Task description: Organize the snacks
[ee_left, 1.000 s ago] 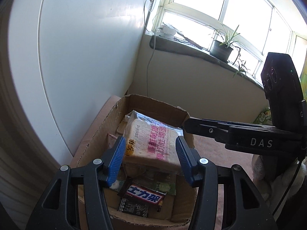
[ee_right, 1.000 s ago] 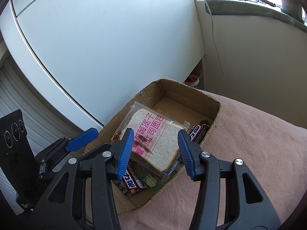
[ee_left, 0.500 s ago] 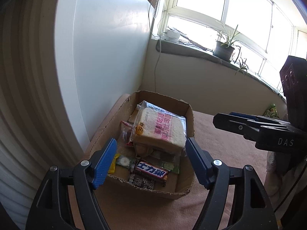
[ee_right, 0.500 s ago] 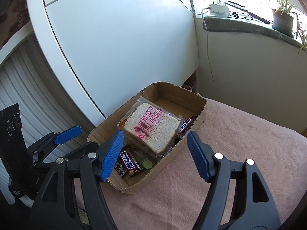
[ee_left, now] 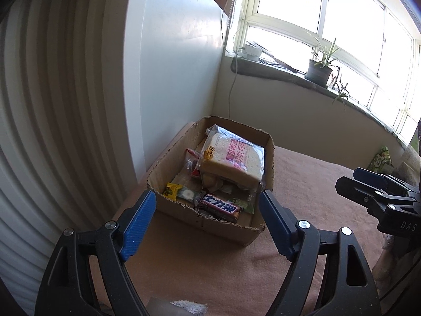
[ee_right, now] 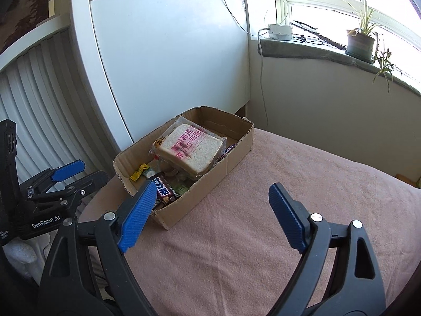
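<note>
A shallow cardboard box (ee_left: pixel 173 212) stands on a pink cloth against a white wall; it also shows in the right wrist view (ee_right: pixel 236 147). A bagged slice of bread (ee_left: pixel 231 158) with pink print lies on top of the snacks inside, also seen in the right wrist view (ee_right: pixel 190 147). A dark chocolate bar (ee_left: pixel 219 208) and a yellow candy (ee_left: pixel 172 191) lie at the box's near end. My left gripper (ee_left: pixel 208 218) is open and empty, in front of the box. My right gripper (ee_right: pixel 213 210) is open and empty, off the box's long side.
The pink cloth (ee_right: pixel 289 210) spreads to the right of the box. A white cabinet (ee_right: pixel 171 65) and ribbed panel (ee_left: pixel 52 131) stand behind. A windowsill holds a potted plant (ee_right: pixel 361 40) and a white adapter (ee_right: pixel 280 30). A green packet (ee_left: pixel 381 159) lies far right.
Both grippers have pulled back from over the box and opened wider. The bread bag lies in the box, free of both grippers.
</note>
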The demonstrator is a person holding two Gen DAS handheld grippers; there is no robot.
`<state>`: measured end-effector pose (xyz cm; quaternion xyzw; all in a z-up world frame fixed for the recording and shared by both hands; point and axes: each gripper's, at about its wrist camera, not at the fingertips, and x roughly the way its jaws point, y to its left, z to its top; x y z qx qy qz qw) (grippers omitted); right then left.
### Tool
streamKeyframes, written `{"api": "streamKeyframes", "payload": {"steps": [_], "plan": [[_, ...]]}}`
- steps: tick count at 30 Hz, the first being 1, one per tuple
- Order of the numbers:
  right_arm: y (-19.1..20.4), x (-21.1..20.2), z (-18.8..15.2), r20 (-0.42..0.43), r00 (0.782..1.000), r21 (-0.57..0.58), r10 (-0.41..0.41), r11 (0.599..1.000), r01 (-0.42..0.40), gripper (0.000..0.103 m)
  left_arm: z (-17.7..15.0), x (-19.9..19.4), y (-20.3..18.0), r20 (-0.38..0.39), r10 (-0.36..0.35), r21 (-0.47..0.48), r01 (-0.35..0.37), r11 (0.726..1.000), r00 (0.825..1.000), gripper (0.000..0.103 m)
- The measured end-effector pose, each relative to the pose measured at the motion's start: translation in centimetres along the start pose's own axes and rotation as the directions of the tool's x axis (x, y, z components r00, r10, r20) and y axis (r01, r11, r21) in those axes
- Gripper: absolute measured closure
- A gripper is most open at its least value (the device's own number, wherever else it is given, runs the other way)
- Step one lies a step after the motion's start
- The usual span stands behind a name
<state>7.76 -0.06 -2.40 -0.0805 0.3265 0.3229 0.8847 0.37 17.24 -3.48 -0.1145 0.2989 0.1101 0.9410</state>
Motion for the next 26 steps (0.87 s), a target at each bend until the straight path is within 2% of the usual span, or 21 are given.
{"api": "streamKeyframes", "payload": {"steps": [8,21,26], "plan": [[-0.3,-0.9,-0.7,0.009,1.0,0.009,-0.02,1.0,0.02,0.014,0.2,-0.7,-0.6,0.026,0.015,0.015,-0.016,1.0,1.0,0.022],[-0.6,-1.3,-1.0,0.013,1.0,0.009,-0.029,1.0,0.029,0.014,-0.2,-0.6,-1.0,0.02,0.029,0.025,-0.03,0.999,0.999,0.022],[-1.1,-1.5,-1.2,0.012,0.999,0.023,-0.036,0.999,0.035,0.014,-0.5,-0.7,-1.6,0.037,0.035,0.061,-0.037,0.997,0.999,0.022]]}}
